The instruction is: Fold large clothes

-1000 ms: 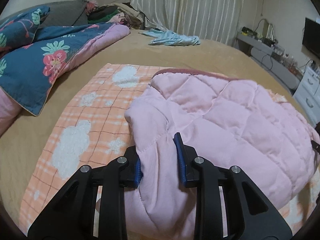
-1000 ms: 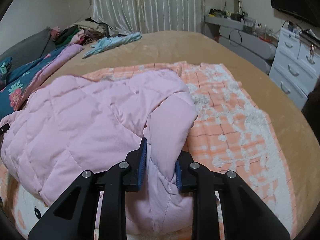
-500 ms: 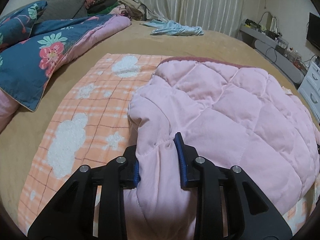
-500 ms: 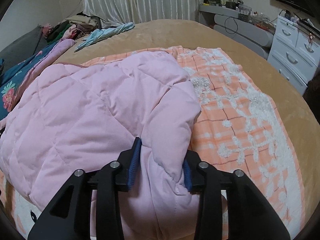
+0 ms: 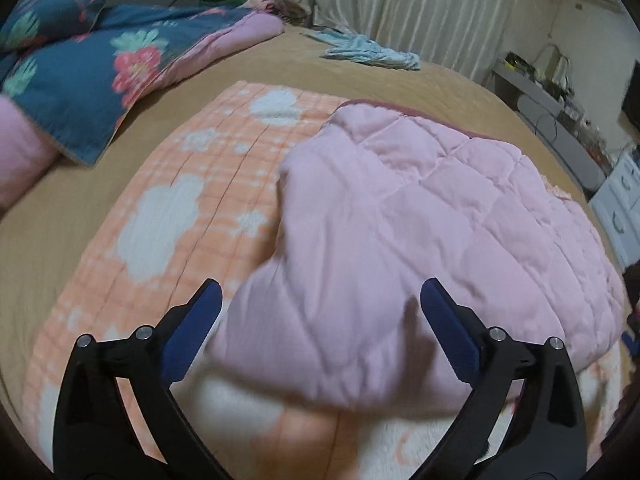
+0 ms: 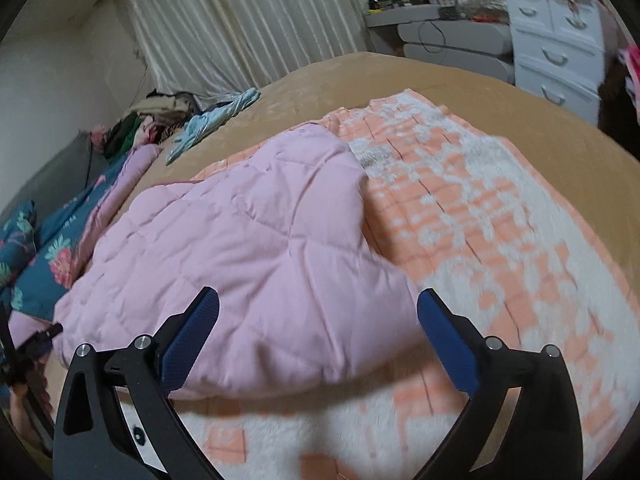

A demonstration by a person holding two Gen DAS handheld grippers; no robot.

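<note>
Both tongs, the left gripper (image 5: pixel 320 312) and right gripper (image 6: pixel 318 312), are opening off the pink quilted jacket (image 5: pixel 420 232), which lies doubled over on the orange blanket (image 5: pixel 168 208), further folds seemingly left

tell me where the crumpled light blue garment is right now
The crumpled light blue garment lies at the far end of the tan bedspread, before the pale curtains; in the right wrist view it sits upper left beside the clothes pile.
</note>
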